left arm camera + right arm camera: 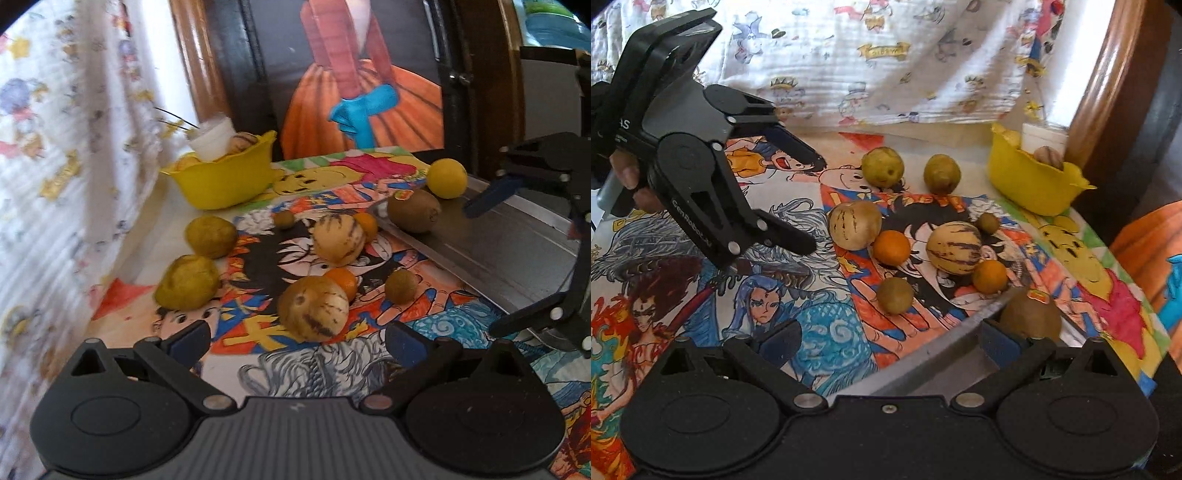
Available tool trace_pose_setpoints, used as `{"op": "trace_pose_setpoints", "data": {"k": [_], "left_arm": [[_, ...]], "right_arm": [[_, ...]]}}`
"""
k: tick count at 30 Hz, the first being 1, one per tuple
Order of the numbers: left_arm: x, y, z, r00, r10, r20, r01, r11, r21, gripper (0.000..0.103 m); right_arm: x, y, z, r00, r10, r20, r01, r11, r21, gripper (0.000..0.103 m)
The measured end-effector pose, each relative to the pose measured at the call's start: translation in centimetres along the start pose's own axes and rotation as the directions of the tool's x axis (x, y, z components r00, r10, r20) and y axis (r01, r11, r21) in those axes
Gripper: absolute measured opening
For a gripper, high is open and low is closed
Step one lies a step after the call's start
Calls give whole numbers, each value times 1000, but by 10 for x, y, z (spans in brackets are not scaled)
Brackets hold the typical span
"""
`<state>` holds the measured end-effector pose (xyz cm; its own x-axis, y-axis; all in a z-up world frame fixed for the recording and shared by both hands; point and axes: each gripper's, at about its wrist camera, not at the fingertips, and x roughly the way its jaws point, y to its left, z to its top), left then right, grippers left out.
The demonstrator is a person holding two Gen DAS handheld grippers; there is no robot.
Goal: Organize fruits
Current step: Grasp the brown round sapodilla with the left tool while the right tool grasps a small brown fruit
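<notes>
A: Taking the metal tray [517, 251] as the marker, where is there room to move?

B: Its long near edge runs slantwise across the cartoon mat [332, 369]. Beside that edge the mat is crowded with fruit; nearer the left gripper [297, 338] it lies bare. The far side ends at a patterned cloth [886, 55] and a wooden chair frame [1108, 74].

A: What lies on the tray?

B: A kiwi [413, 210] with a sticker, just inside the corner, and a yellow ball-shaped fruit [446, 178] behind it, near the far rim.

A: And off it?

B: Two striped melons [955, 247], two oranges [891, 247], two small brown-green fruits [894, 295] and two knobbly yellow-green ones [882, 167], all on the mat. A yellow bowl [1030, 188] stands farthest from the tray, holding a white cup [1043, 138] and more fruit.

A: The grippers?

B: Both stand wide apart, holding nothing. The right gripper [888, 341] hovers over the tray's edge, one finger [997, 347] just beside the kiwi. The nearer striped melon sits just ahead of the left gripper's gap.

A: Do the views differ?

B: The yellow ball fruit shows only from the left wrist. The right wrist view alone shows the hand [635, 184] gripping the left tool.
</notes>
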<state>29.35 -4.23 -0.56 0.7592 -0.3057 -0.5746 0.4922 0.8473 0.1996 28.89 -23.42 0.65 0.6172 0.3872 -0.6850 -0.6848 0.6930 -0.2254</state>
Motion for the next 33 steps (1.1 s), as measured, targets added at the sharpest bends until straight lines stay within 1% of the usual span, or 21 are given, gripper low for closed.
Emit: {"op": "trace_pose_setpoints", "data": {"k": [2, 10, 13, 16, 18, 19, 21, 22, 24, 26, 27, 32, 33], "left_arm": [[7, 1, 1, 1000, -20, -4, 20, 1000, 1, 102], [26, 12, 7, 998, -64, -8, 64, 996, -56, 102], [30, 15, 8, 997, -80, -9, 79, 994, -69, 99], [35, 18, 9, 994, -110, -15, 109, 991, -82, 94], [38, 18, 10, 992, -128, -18, 126, 988, -87, 88], [39, 18, 10, 991, -132, -20, 130, 988, -87, 87], [42, 17, 10, 990, -141, -25, 138, 987, -87, 82], [43, 17, 10, 989, -145, -30, 141, 986, -90, 81], [45, 18, 9, 987, -154, -35, 150, 983, -104, 74], [48, 20, 9, 986, -164, -38, 158, 980, -117, 69], [48, 20, 9, 986, -165, -38, 160, 980, -120, 67], [50, 21, 10, 985, -171, -33, 166, 977, -131, 62], [50, 21, 10, 985, -171, -32, 166, 977, -133, 59]], "right_arm": [[9, -3, 2, 1000, 17, -8, -17, 1000, -4, 96], [32, -10, 5, 999, 50, -14, -50, 999, 0, 87], [37, -13, 6, 998, 68, -6, -67, 998, 16, 83], [42, -17, 8, 996, 86, 2, -86, 995, 44, 79], [44, -19, 8, 995, 98, 4, -98, 993, 64, 76], [46, -21, 7, 995, 104, 6, -104, 992, 74, 74], [47, -23, 7, 993, 116, 10, -116, 989, 92, 71], [48, -24, 7, 993, 121, 12, -122, 987, 100, 68], [49, -26, 6, 991, 132, 17, -133, 984, 121, 64], [51, -28, 6, 991, 133, 25, -135, 981, 139, 57], [51, -29, 6, 989, 142, 30, -144, 978, 149, 56], [52, -28, 4, 986, 163, 41, -168, 972, 163, 47], [52, -28, 4, 986, 164, 42, -168, 972, 164, 46]]}}
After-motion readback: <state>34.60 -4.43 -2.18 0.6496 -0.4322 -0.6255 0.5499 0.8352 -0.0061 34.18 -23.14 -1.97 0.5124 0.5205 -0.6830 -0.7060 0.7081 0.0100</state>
